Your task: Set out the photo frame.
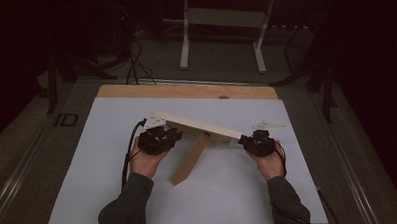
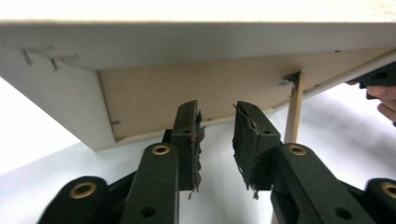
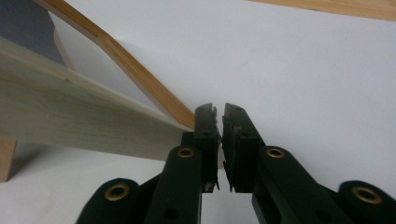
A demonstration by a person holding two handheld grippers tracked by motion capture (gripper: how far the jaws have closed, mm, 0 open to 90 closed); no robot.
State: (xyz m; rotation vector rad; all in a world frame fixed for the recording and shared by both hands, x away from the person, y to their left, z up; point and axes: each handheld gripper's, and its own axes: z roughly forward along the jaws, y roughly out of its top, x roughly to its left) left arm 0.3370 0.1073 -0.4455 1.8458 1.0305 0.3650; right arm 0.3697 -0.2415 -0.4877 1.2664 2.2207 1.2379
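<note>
A long pale board (image 1: 197, 124) with a brown wooden leg (image 1: 190, 160) under it lies tilted on the white sheet (image 1: 229, 191). My left gripper (image 1: 176, 134) is at the board's left end. In the left gripper view its jaws (image 2: 217, 116) stand apart with nothing between them, and the board's underside (image 2: 187, 93) and leg (image 2: 294, 112) lie just beyond. My right gripper (image 1: 243, 139) is at the board's right end. Its jaws (image 3: 219, 112) are almost together, with the board's corner (image 3: 70, 116) running up to the outer side of the left jaw.
The white sheet covers a wooden table (image 1: 186, 91). On the floor beyond stand a white metal frame (image 1: 223, 21) and dark stands with cables (image 1: 135, 64). The person's other hand and gripper (image 2: 378, 79) show at the right edge of the left gripper view.
</note>
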